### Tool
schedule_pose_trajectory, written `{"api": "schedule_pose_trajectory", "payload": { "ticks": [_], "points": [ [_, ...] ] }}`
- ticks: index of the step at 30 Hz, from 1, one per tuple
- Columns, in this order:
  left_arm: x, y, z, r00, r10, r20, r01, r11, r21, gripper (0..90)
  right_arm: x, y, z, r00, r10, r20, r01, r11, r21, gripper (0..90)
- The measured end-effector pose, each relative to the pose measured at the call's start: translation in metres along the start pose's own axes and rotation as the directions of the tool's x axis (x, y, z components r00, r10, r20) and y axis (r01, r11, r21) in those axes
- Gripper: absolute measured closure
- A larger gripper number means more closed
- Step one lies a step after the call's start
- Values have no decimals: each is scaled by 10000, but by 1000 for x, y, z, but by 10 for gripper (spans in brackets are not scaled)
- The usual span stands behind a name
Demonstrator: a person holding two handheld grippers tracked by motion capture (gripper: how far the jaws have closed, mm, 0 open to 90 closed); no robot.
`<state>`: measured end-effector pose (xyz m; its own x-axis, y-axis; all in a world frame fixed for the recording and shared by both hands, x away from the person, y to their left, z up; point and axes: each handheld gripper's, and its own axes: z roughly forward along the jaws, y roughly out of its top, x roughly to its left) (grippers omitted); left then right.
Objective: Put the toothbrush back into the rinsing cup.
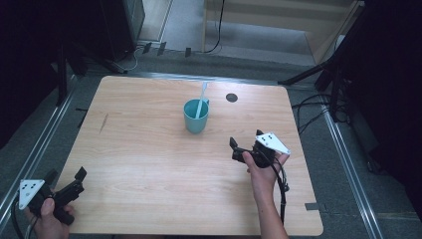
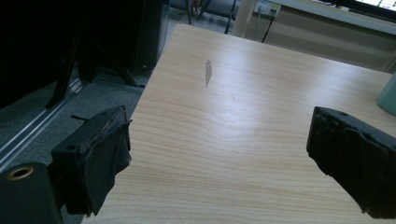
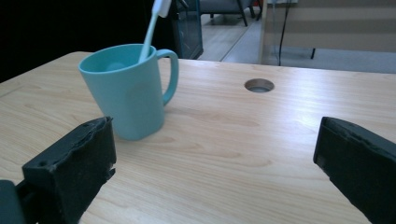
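Note:
A teal mug (image 1: 195,117) with a handle stands upright a little beyond the middle of the wooden table (image 1: 149,149). A light blue toothbrush (image 1: 201,98) leans inside it, head up. My right gripper (image 1: 245,140) hovers just right of and nearer than the mug, open and holding nothing. In the right gripper view the mug (image 3: 130,93) and toothbrush (image 3: 152,28) sit ahead and to the left of the wide-apart jaws of the right gripper (image 3: 215,135). My left gripper (image 1: 65,175) is at the table's near left corner, open and holding nothing. Its own view shows the left gripper (image 2: 219,126) over bare wood, the mug's edge (image 2: 387,93) at far right.
A round cable hole (image 1: 231,97) lies in the tabletop behind and right of the mug. A dark scuff (image 1: 103,123) marks the wood at left. Black stand legs (image 1: 308,74) and cables (image 1: 313,107) lie on the floor around the table.

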<state>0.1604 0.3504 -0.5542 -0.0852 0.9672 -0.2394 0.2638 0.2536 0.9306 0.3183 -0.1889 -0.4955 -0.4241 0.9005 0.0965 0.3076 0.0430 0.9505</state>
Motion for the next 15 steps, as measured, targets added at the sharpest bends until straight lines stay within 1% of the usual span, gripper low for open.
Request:
{"api": "schedule_pose_trajectory", "payload": {
  "ticks": [3, 8, 15],
  "points": [
    [0, 0, 0, 10000, 27, -3, -27, 10000, 7, 64, -8, -4, -9, 10000, 78, 54, -78, 10000, -33, 0],
    [0, 0, 0, 10000, 62, -17, -62, 10000, 16, 64, -24, -13, -25, 9991, 220, 348, -217, 9997, -90, 0],
    [-1, 0, 0, 10000, 89, -29, -89, 10000, -9, 64, -43, -28, -42, 9968, 367, 710, -365, 9993, -51, 0]
  ]
}}
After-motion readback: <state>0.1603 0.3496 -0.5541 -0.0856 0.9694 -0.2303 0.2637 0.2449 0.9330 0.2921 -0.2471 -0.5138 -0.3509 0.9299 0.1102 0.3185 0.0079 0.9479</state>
